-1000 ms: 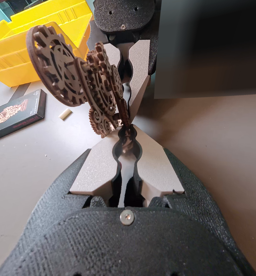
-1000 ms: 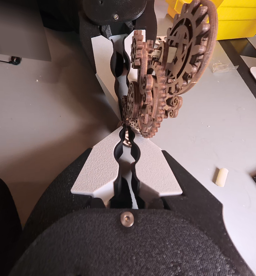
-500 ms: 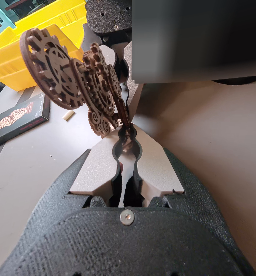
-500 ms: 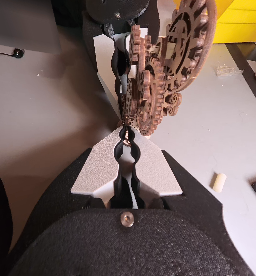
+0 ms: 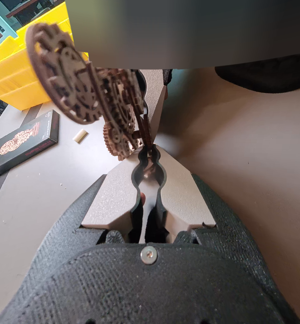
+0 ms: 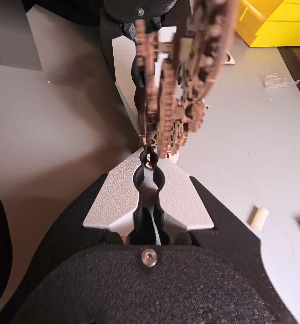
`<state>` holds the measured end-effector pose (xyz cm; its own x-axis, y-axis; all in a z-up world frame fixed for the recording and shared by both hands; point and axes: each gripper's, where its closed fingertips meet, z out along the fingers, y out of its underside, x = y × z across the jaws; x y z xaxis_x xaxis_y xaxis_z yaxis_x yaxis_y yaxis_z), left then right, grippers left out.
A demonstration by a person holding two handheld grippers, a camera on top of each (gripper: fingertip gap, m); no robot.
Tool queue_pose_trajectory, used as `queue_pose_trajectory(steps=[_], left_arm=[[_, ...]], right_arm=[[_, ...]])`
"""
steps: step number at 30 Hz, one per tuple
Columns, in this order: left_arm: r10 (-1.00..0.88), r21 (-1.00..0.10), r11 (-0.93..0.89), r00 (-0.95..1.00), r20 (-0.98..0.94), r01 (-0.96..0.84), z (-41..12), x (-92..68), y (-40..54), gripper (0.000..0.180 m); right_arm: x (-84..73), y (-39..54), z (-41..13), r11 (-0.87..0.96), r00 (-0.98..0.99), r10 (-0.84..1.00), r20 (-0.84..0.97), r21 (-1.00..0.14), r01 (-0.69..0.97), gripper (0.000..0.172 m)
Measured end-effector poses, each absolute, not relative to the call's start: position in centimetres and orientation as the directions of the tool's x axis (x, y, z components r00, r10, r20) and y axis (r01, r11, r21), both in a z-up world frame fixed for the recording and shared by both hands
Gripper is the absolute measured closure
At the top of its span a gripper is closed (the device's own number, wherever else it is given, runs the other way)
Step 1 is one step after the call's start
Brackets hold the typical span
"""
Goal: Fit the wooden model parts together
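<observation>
Grey worktop (image 6: 250, 131) fills both views. Above it, at upper centre of each frame, hangs the brown gear model (image 5: 86, 91), blurred. The left hand-held gripper (image 5: 148, 149) is clenched on a thin plate at the model's lower edge, fingertips pressed to it; the right hand-held gripper (image 6: 147, 151) pinches the same edge from the opposite side. A cream peg (image 6: 258, 218) lies lower right, a black box (image 5: 24, 140) at left, yellow bins (image 5: 10, 77) upper left.
</observation>
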<state>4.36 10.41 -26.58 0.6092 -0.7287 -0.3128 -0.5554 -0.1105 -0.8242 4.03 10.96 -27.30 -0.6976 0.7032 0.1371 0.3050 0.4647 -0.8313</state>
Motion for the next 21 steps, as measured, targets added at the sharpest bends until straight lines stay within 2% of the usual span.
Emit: queue_pose_trajectory(steps=[7,11,13,21], left_arm=[[-0.739,-0.835,-0.132,0.615,-0.277,-0.534,-26.5,4.4,10.5,0.174],[-0.725,-0.838,-0.218,0.658,-0.203,-0.5,-26.8,4.0,10.7,0.175],[-0.734,-0.833,-0.218,0.648,-0.203,-0.508,-26.8,4.2,10.3,0.165],[-0.733,-0.853,-0.282,0.672,-0.104,-0.44,-25.8,3.2,9.5,0.157]], right_arm=[[3.9,10.9,-27.2,0.457,-0.694,0.707,0.133,-0.836,0.305,0.169],[3.7,11.2,-27.2,0.456,-0.666,0.731,0.147,-0.832,0.316,0.165],[3.7,11.3,-27.0,0.441,-0.664,0.735,0.134,-0.838,0.32,0.162],[4.2,12.1,-27.0,0.393,-0.649,0.757,0.075,-0.846,0.361,0.158]])
